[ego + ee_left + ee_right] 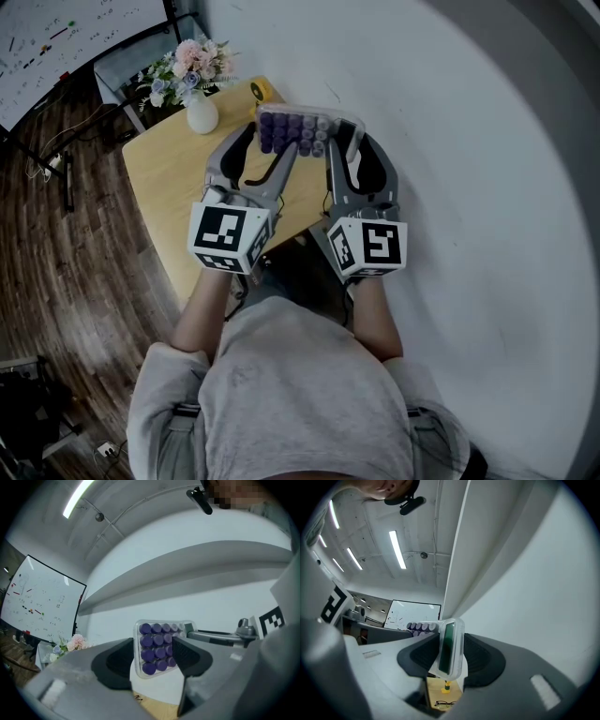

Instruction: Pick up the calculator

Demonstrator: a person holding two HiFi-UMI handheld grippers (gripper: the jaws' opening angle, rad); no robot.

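The calculator (298, 131) is white with purple keys and hangs in the air above the wooden table (169, 178), held between both grippers. My left gripper (270, 141) grips its left end. In the left gripper view the keys (157, 646) face the camera and the dark pads (187, 656) close in on both sides. My right gripper (349, 141) is shut on the right end. The right gripper view shows the calculator (450, 648) edge-on, its green display between the pads.
A white vase of pink flowers (194, 84) and a small yellow object (260, 91) stand at the table's far end. Glasses (444, 703) lie on the table below. A white wall (469, 141) runs along the right, wooden floor (66, 272) lies to the left, and a whiteboard (56, 37) stands far left.
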